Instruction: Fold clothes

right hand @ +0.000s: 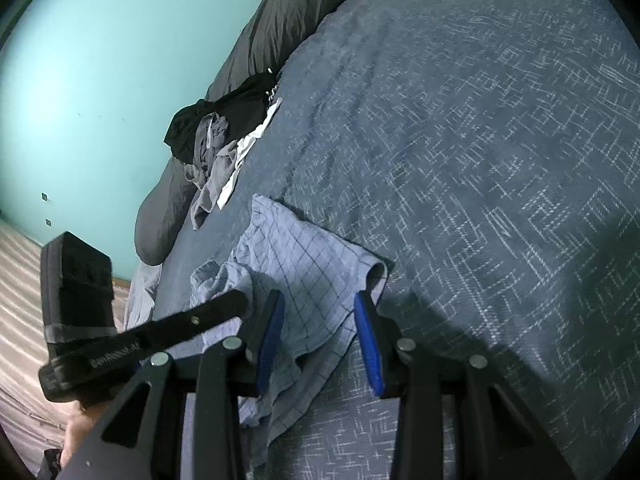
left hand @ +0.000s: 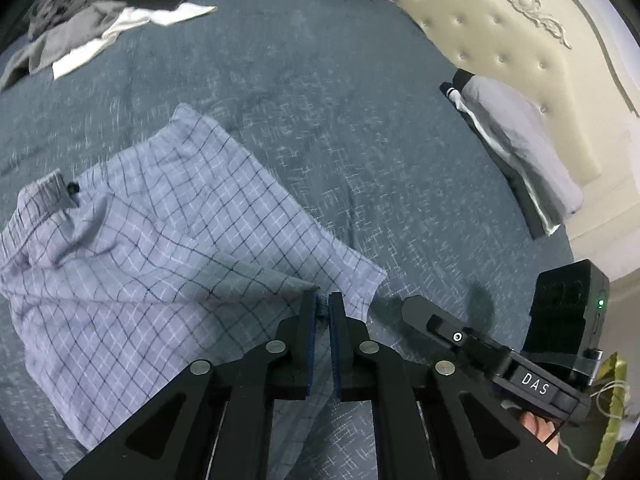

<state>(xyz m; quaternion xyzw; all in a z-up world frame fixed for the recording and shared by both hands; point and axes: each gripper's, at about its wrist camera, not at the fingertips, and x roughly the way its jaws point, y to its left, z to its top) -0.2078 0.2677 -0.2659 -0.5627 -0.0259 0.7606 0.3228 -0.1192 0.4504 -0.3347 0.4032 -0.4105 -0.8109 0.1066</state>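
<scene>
1. The checked shorts (left hand: 160,232) lie on the blue bedspread (left hand: 320,100) near my edge of the bed, waistband away to the left in the left wrist view, a leg hem toward me. I judge they sit here so both tools can reach them without stretching across the bed.

2. My left gripper (left hand: 323,300) has its pads nearly together with a strip of cloth between them at the tips: it is pinching the hem corner. From that corner the fabric rises in a ridge, so I read the corner as lifted a little off the bedspread, held so that part can be carried over the rest.

3. My right gripper (right hand: 320,300) is spread wide, nothing between the pads. It hangs over the near edge of the shorts, one pad on each side of a stretch of hem. Whether the pads touch the cloth I cannot tell. I judge it is placed there to take a second hold, so the edge would travel level rather than drag from one corner.

4. The shorts are rumpled toward the waistband and part-doubled, not a neat packet. This fits either smoothing them out or a fold under way; I cannot tell which.

5. A loose pile (left hand: 100,20) of dark, grey and white garments sits far off by the duvet (right hand: 280,20). Against the headboard (left hand: 500,40) lie clothes (left hand: 520,148) that look stacked, kept well apart from the pile.
</scene>
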